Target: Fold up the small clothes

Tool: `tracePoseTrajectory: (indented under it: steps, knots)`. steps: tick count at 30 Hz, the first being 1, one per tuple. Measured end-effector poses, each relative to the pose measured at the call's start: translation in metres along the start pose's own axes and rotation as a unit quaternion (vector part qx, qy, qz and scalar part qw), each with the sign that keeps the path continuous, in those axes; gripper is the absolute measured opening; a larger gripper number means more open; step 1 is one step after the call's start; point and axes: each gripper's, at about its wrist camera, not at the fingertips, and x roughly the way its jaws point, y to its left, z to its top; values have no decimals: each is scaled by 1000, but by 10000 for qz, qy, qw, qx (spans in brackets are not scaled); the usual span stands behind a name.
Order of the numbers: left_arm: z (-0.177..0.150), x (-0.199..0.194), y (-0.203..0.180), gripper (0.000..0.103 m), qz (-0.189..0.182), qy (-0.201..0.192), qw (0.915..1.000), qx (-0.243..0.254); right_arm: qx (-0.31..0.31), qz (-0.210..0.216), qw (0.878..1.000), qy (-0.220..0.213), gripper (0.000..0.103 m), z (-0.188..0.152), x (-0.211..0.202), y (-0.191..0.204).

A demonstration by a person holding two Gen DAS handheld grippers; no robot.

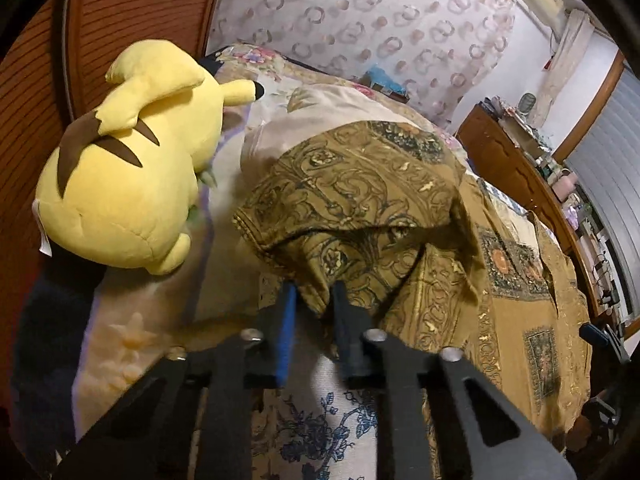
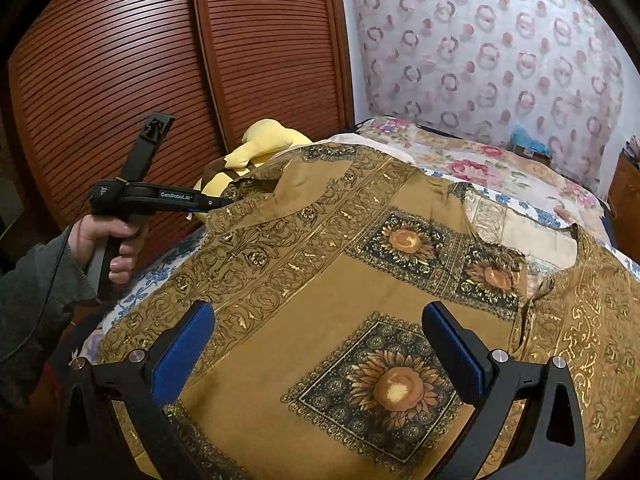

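A brown-gold patterned shirt [image 2: 332, 264] with sunflower squares lies spread on the bed. My left gripper [image 1: 314, 304] is shut on a sleeve of the shirt [image 1: 352, 208] and holds it lifted, so the fabric bunches above the fingers. It also shows in the right wrist view [image 2: 218, 204], at the shirt's far left edge. My right gripper [image 2: 318, 328] is open and empty, hovering just above the shirt's middle, fingers on either side of a sunflower square.
A yellow plush toy [image 1: 132, 160] lies on the bed left of the shirt, next to brown slatted wardrobe doors [image 2: 160, 60]. The floral bedsheet [image 2: 480, 164] extends behind. A wooden dresser [image 1: 516, 168] with clutter stands at the right.
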Motion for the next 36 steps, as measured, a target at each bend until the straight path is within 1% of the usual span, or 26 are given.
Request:
tracePoseTrajectory:
  steps: [2, 5, 9, 13, 17, 22, 24, 25, 28, 31, 33, 34, 36]
  knots:
    - [2, -6, -1, 8, -76, -101, 9999, 20, -5, -21, 10000, -3, 103, -2, -1, -1]
    - [7, -24, -13, 7, -34, -344, 9992, 218, 58, -22, 10000, -10, 103, -2, -5, -3]
    - [22, -46, -44, 7, 92, -633, 9955, 692, 126, -91, 9998, -121, 103, -2, -13, -9]
    - [38, -59, -87, 7, 106, -808, 9885, 1271, 196, -208, 9994, -218, 103, -5, -22, -18]
    - [42, -56, -133, 7, 84, -745, 9785, 1924, 294, -339, 9988, -219, 103, -8, -26, -29]
    - [27, -46, -174, 8, 61, -495, 9682, 2453, 425, -455, 9977, -252, 103, -13, -30, -37]
    - [20, -47, -184, 8, -46, -394, 9655, 2573, 427, -511, 9975, -226, 103, -14, -30, -39]
    - [17, -49, -187, 11, -79, -381, 9645, 2612, 429, -530, 9974, -211, 103, -14, -30, -38]
    - [12, -56, -192, 14, -111, -369, 9641, 2629, 459, -555, 9972, -192, 103, -12, -29, -38]
    - [9, -62, -193, 29, 9, -460, 9641, 2615, 447, -595, 9970, -194, 103, -9, -26, -35]
    - [8, -64, -188, 35, 74, -522, 9646, 2584, 427, -579, 9973, -165, 100, -7, -23, -32]
    - [7, -66, -184, 42, 71, -519, 9658, 2540, 405, -567, 9975, -126, 100, -7, -21, -30]
    - [6, -65, -175, 45, 103, -511, 9676, 2469, 349, -574, 9977, -87, 98, -5, -19, -32]
